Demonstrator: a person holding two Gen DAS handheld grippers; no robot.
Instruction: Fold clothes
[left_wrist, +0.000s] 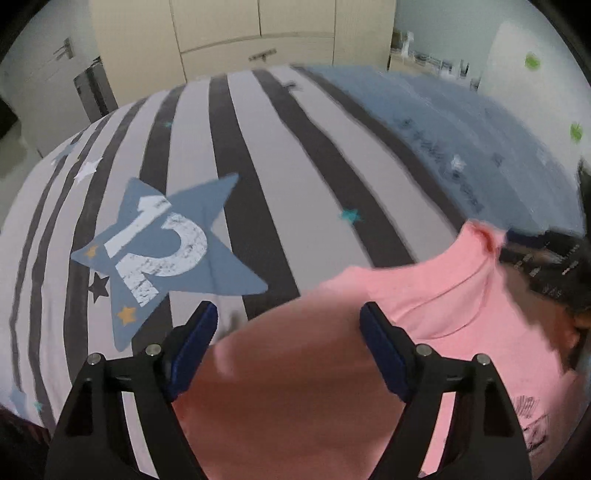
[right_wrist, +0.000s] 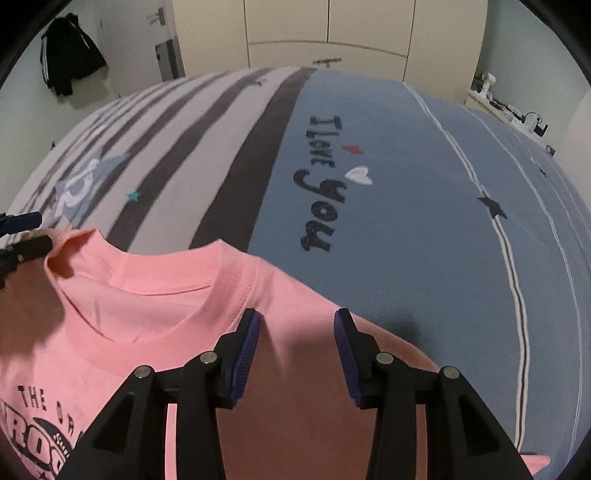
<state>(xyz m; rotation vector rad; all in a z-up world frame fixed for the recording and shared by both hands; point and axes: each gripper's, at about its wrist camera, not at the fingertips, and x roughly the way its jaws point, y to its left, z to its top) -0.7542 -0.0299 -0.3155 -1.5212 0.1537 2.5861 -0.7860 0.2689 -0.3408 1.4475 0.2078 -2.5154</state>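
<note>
You have only just begun: the pink shirt lies flat and unfolded at 6 o'clock on the striped blue bed cover, cupboards at 12, with your left gripper and right gripper both open, holding nothing.

The pink T-shirt is showing as soft matt knit cloth, its collar finely ribbed. The bedspread is looking like smooth matt woven cloth. The right gripper is showing matt black plastic, ridged blue pads and shiny metal pins.
</note>
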